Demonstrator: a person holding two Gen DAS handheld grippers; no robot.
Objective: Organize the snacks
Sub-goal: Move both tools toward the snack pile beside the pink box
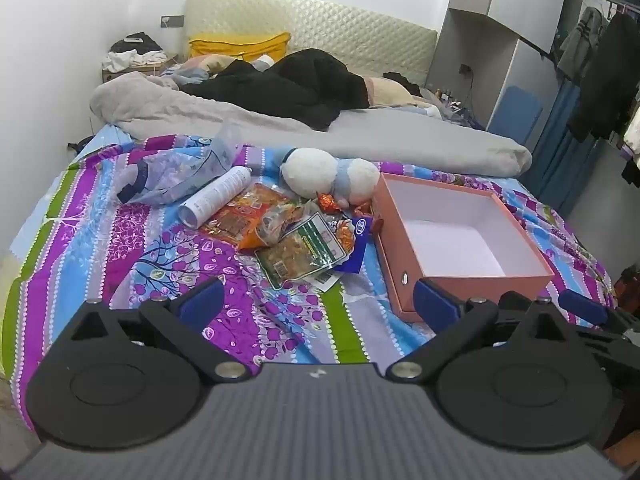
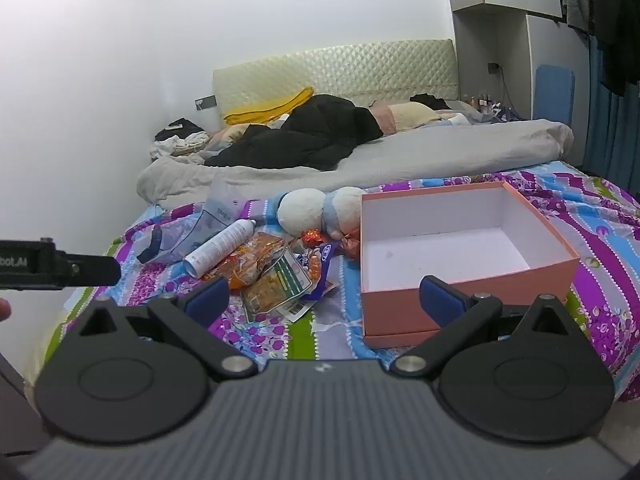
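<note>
A heap of snack packets lies on the patterned bedspread: an orange packet (image 1: pixel 244 216) (image 2: pixel 256 260), a clear packet with a green label (image 1: pixel 304 250) (image 2: pixel 280 284), a blue-edged packet (image 1: pixel 356 244) (image 2: pixel 324 258) and foil-wrapped sweets (image 1: pixel 327 202) (image 2: pixel 312 236). An open, empty pink box (image 1: pixel 460 236) (image 2: pixel 460 256) stands right of them. My left gripper (image 1: pixel 318 300) is open and empty, in front of the heap. My right gripper (image 2: pixel 324 296) is open and empty, in front of the box's left corner.
A white spray can (image 1: pixel 218 196) (image 2: pixel 222 248), a clear plastic bag (image 1: pixel 176 172) (image 2: pixel 188 232) and a white plush toy (image 1: pixel 328 176) (image 2: pixel 320 212) lie beside the snacks. A grey duvet (image 1: pixel 360 136) and dark clothes (image 1: pixel 296 88) lie behind. Hanging clothes (image 1: pixel 600 64) are at right.
</note>
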